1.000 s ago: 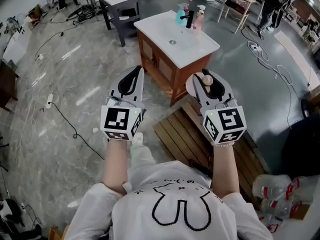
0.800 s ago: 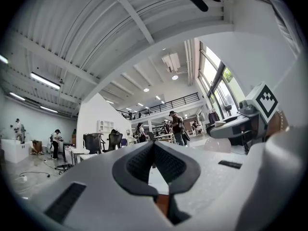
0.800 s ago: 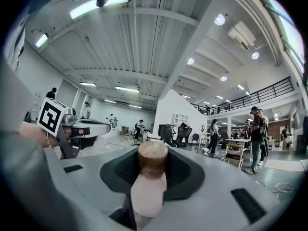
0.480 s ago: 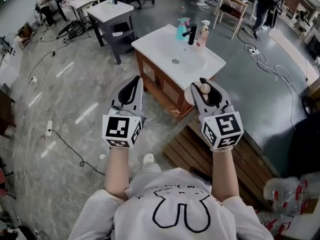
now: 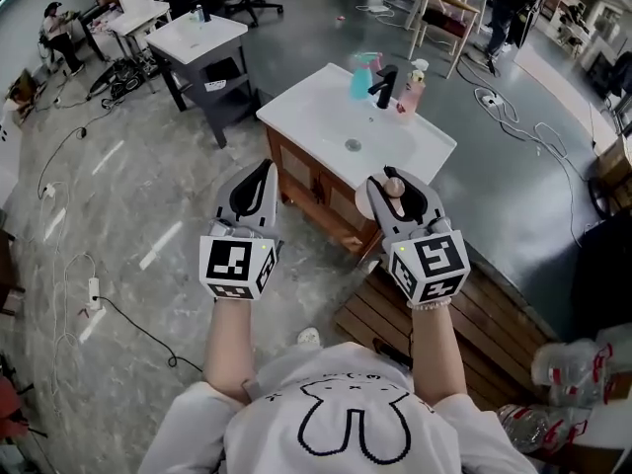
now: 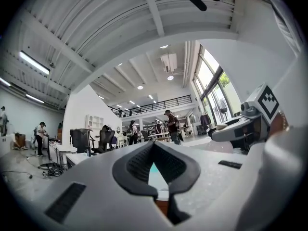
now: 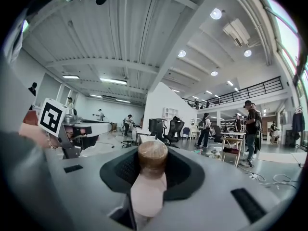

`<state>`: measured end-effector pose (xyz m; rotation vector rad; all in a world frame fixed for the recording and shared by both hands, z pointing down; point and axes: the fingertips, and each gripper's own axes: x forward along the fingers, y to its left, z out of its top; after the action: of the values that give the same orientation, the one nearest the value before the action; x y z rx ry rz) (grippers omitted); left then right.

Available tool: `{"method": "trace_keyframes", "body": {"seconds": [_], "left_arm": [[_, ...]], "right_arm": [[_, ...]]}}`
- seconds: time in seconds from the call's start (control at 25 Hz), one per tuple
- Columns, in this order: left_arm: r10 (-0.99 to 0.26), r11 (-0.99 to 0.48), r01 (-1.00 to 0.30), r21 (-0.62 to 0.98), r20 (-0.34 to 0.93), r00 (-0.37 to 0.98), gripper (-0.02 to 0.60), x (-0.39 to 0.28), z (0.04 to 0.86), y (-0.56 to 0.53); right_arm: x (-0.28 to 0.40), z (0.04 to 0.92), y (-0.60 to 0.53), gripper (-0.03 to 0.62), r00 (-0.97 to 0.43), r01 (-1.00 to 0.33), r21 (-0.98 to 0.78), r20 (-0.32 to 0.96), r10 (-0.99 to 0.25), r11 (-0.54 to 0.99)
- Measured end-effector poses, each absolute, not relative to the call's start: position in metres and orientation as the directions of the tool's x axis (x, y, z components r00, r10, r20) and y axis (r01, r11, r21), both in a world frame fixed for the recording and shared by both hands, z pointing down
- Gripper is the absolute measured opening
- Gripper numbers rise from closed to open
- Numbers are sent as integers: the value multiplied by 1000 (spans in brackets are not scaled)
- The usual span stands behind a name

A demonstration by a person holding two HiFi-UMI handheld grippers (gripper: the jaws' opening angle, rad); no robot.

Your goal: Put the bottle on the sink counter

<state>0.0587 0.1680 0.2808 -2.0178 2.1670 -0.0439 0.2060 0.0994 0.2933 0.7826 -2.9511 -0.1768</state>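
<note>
My right gripper [image 5: 395,188] is shut on a pale pink bottle [image 5: 393,184] with a brown round cap, held level. In the right gripper view the bottle [image 7: 149,182] stands up between the dark pads [image 7: 185,170]. My left gripper [image 5: 253,184] is shut and holds nothing; its fingertips [image 6: 144,150] meet in the left gripper view. Both point toward a white sink counter [image 5: 316,117] on a brown wooden cabinet [image 5: 311,181] just ahead. A black faucet [image 5: 384,85] rises at the counter's far side.
By the faucet stand a teal spray bottle [image 5: 361,75] and a pink pump bottle [image 5: 413,89]. A wooden slatted platform [image 5: 494,314] lies to the cabinet's right. A grey cart [image 5: 193,45] stands far left; cables cross the floor [image 5: 118,304]. People and chairs fill the background.
The sink counter has come nearer and lower in the head view as both grippers travelled toward it. The right gripper keeps hold of the bottle; the left stays shut and empty.
</note>
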Motion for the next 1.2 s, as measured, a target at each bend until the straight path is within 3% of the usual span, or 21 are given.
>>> {"method": "trace_keyframes", "body": {"seconds": [1.2], "left_arm": [[-995, 59, -982, -179, -87, -44, 9, -62, 289, 65]], "right_arm": [[88, 301, -10, 137, -851, -509, 141, 66, -521, 849]]}}
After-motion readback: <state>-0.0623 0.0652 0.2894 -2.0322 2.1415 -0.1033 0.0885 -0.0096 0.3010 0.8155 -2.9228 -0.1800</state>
